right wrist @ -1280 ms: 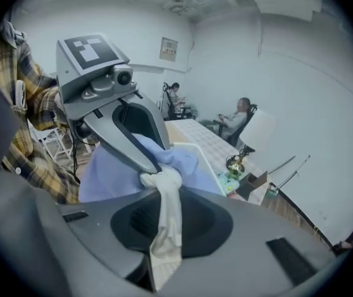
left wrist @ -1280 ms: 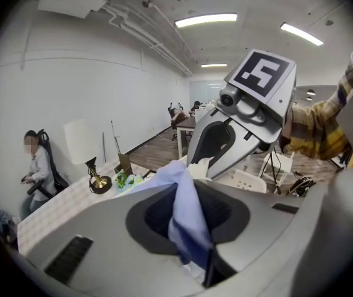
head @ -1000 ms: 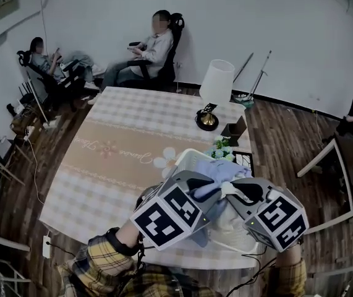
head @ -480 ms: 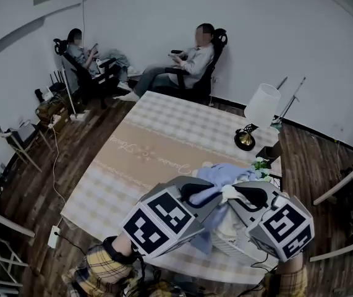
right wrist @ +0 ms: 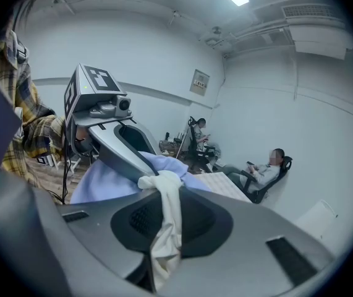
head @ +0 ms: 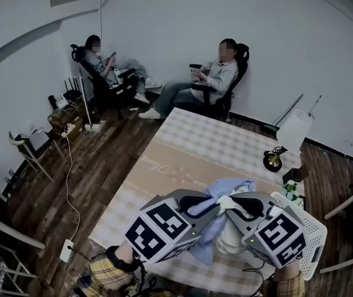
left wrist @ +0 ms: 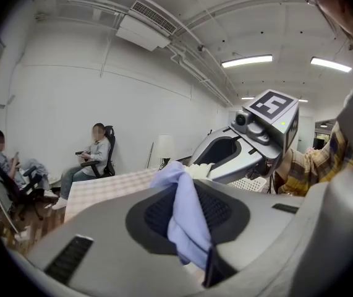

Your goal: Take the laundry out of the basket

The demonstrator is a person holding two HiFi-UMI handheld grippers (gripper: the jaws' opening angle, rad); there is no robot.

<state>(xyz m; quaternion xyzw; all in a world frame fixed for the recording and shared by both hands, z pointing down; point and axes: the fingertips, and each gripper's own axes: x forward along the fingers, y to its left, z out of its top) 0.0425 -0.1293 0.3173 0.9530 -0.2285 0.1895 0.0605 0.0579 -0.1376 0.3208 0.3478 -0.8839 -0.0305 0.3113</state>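
Observation:
Above the table's near edge, both grippers meet tip to tip in the head view. My left gripper (head: 209,205) is shut on a light blue garment (head: 227,190), which hangs down between the two grippers. In the left gripper view the blue garment (left wrist: 185,221) runs through the closed jaws of my left gripper (left wrist: 174,177). My right gripper (head: 230,204) is shut on a cream garment (head: 228,239), and the right gripper view shows the cream garment (right wrist: 167,224) pinched in my right gripper (right wrist: 161,181). The white laundry basket (head: 311,240) stands just right of the grippers.
The table (head: 182,159) wears a checked cloth with a beige band. A lamp (head: 290,135) and a small plant (head: 290,190) stand at its right side. Two people sit in chairs (head: 219,79) by the far wall. Cables and stands (head: 37,144) crowd the floor at left.
Both grippers have carried the blue and cream garments left, off the basket; the basket now shows to their right. The head view has swung left.

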